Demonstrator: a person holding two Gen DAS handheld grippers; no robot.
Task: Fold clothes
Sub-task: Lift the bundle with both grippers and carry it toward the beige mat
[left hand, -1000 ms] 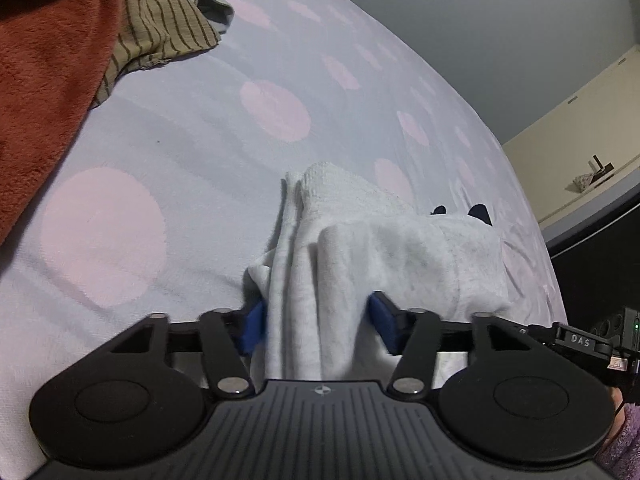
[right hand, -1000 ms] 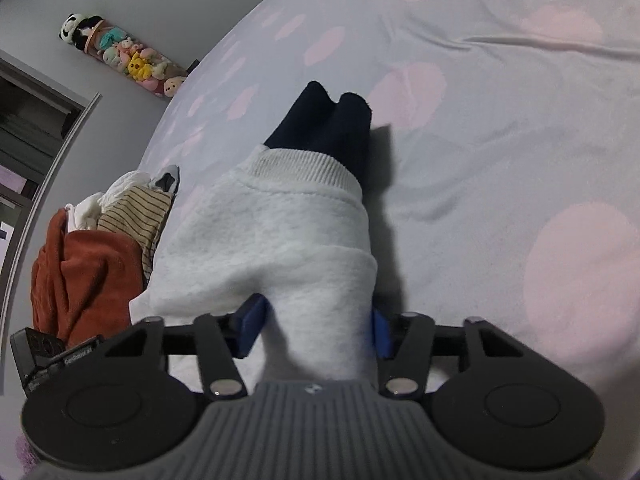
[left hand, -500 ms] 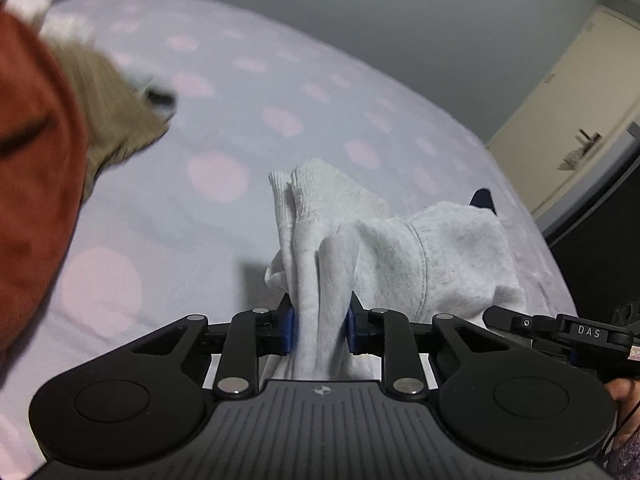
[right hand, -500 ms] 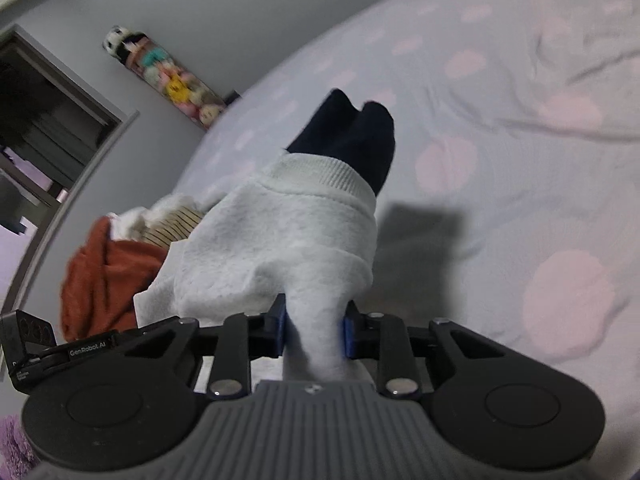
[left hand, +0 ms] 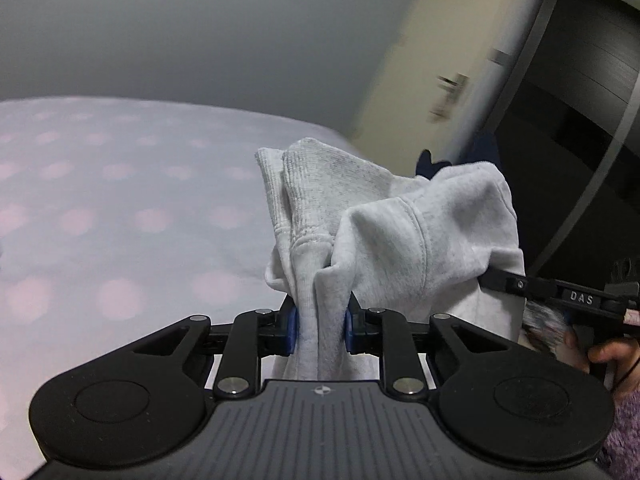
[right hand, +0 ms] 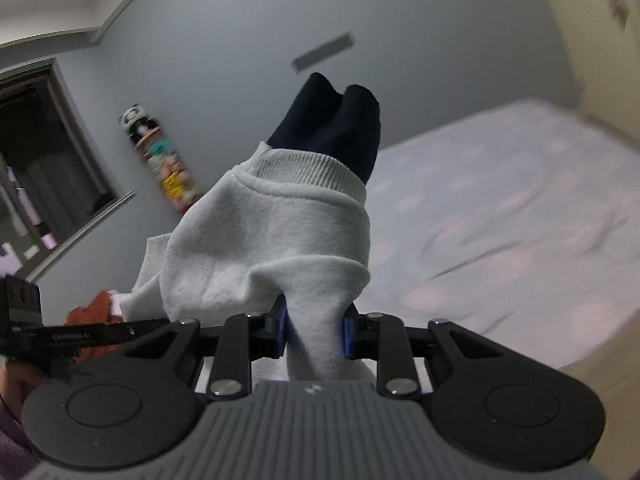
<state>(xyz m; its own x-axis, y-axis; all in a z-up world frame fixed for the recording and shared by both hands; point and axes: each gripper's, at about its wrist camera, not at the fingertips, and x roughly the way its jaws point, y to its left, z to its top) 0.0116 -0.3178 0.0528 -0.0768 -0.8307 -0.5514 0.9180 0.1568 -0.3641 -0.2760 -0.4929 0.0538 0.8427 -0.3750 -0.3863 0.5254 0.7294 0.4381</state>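
The room comes first: grey walls, a cream door at two o'clock in the left wrist view, a dark window frame at nine o'clock in the right wrist view, with a blurred hanging row of soft toys (right hand: 166,160) beside it. Below lies the bed (left hand: 100,200), covered in a pale lilac sheet with pink dots, lightly creased toward four o'clock in the right wrist view. A rust-coloured cloth (right hand: 94,310) shows at eight o'clock there, part of a pile I cannot make out further.

The task's thing, a light grey sweatshirt (left hand: 420,232), hangs in the air above the bed, held between both tools. A ribbed hem or cuff stands up at twelve o'clock in the left wrist view; a navy part (right hand: 336,124) pokes out of a ribbed opening in the right wrist view.

The left tool (left hand: 320,330) is pressed together on a bunched fold of the grey fleece. The right tool (right hand: 314,334) likewise pinches a thick gather of the same garment.

I judge the fabric soft, thick and fairly light, limp enough to sag between grips and unlikely to slip from the pads. Holding near seams or ribbed edges should give the cleanest line; bunched handfuls like these will probably crease when the sweatshirt is laid down.
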